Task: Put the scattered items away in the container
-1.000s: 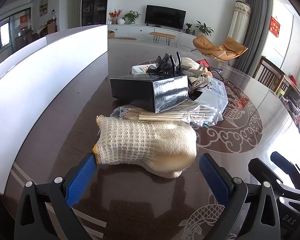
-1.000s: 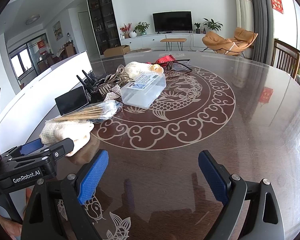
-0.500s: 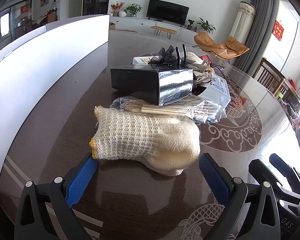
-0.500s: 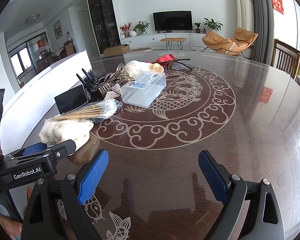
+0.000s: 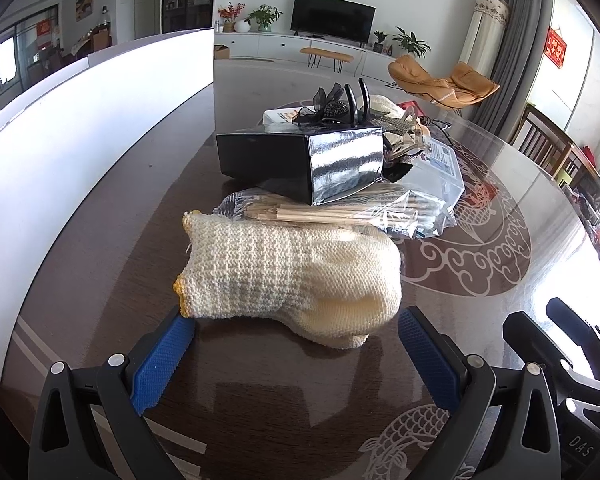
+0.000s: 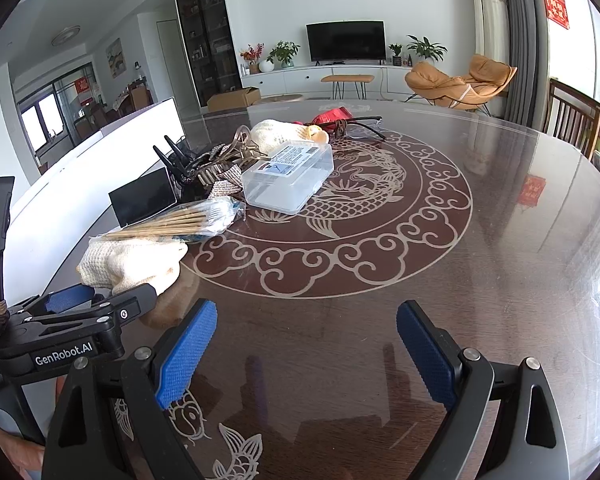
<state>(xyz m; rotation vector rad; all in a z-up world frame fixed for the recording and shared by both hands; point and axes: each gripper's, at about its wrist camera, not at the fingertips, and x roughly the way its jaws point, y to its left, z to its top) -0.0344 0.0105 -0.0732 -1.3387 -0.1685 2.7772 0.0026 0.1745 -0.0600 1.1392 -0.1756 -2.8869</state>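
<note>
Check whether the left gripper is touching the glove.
Cannot tell. In the left wrist view the open left gripper straddles the glove; the glove's cuff meets one fingertip, without a plain gap or contact.

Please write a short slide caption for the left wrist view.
Open left gripper approaching a cream knitted glove on the dark table.

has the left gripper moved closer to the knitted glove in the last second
Yes. In its own view the left gripper has advanced toward the knitted glove, which looms larger against the black box.
</note>
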